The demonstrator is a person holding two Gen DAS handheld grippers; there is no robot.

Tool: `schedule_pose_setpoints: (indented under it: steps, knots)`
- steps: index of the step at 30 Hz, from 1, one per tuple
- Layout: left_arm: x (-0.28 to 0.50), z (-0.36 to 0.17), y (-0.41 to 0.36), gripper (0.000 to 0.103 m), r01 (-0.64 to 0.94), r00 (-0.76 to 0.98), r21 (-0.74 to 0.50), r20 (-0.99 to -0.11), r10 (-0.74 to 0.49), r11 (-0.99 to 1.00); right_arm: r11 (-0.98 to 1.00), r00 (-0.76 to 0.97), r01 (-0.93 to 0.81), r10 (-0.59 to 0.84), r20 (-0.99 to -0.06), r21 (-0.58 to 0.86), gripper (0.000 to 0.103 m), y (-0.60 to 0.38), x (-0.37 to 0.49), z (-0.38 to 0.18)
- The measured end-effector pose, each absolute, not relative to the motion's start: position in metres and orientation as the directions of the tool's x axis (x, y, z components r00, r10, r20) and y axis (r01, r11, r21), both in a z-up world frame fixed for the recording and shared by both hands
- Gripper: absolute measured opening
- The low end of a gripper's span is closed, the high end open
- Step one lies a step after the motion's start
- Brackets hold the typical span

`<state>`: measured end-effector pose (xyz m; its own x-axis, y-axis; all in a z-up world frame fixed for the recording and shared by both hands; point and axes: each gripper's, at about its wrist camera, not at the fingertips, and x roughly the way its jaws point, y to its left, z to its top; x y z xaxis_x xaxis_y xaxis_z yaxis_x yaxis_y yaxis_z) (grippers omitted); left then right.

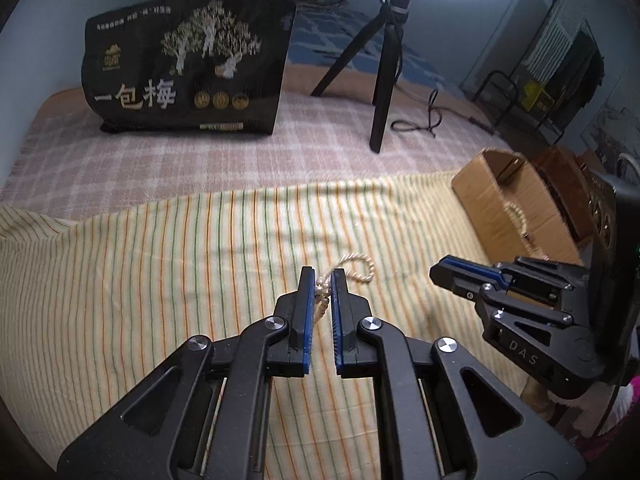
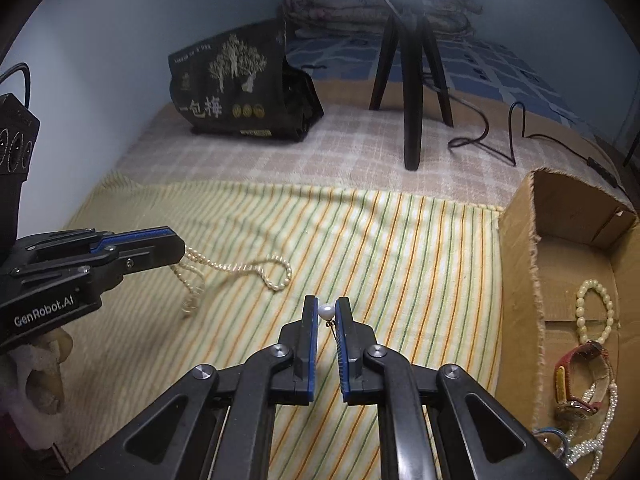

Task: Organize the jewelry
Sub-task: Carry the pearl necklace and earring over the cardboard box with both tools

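Observation:
My left gripper is shut on a cream pearl necklace. The strand hangs from the tips and its loop trails on the striped cloth. In the right wrist view the same left gripper comes in from the left with the necklace draped from it. My right gripper is shut on a small pearl earring, lifted a little above the cloth. A cardboard box lies open at the right and holds a bead bracelet, a red-strapped watch and pearl strands.
A black printed bag stands at the back left. A black tripod with a bright ring light and a trailing cable stands at the back on the checked blanket. The right gripper hovers beside the box.

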<state>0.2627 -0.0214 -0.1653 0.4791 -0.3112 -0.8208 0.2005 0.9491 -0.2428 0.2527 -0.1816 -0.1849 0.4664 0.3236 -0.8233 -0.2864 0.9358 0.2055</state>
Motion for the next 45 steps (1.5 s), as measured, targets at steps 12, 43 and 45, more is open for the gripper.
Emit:
schedule_pose_setpoints:
  steps: [12, 43, 45]
  knots:
    - [0.243, -0.111, -0.008, 0.006, 0.208, 0.554, -0.302, -0.748, -0.366, 0.93, 0.929, 0.535, -0.279, 0.36, -0.764, 0.243, 0.006, -0.2, 0.235, -0.137]
    - [0.205, -0.052, -0.112, 0.006, 0.392, 0.558, -0.331, -0.657, -0.508, 0.859, 0.965, 0.666, -0.074, 0.236, -0.708, 0.253, 0.006, -0.344, 0.194, -0.089]
    - [0.203, -0.049, -0.121, 0.006, 0.408, 0.552, -0.335, -0.651, -0.522, 0.849, 0.965, 0.665, -0.062, 0.231, -0.71, 0.256, 0.006, -0.353, 0.193, -0.09]
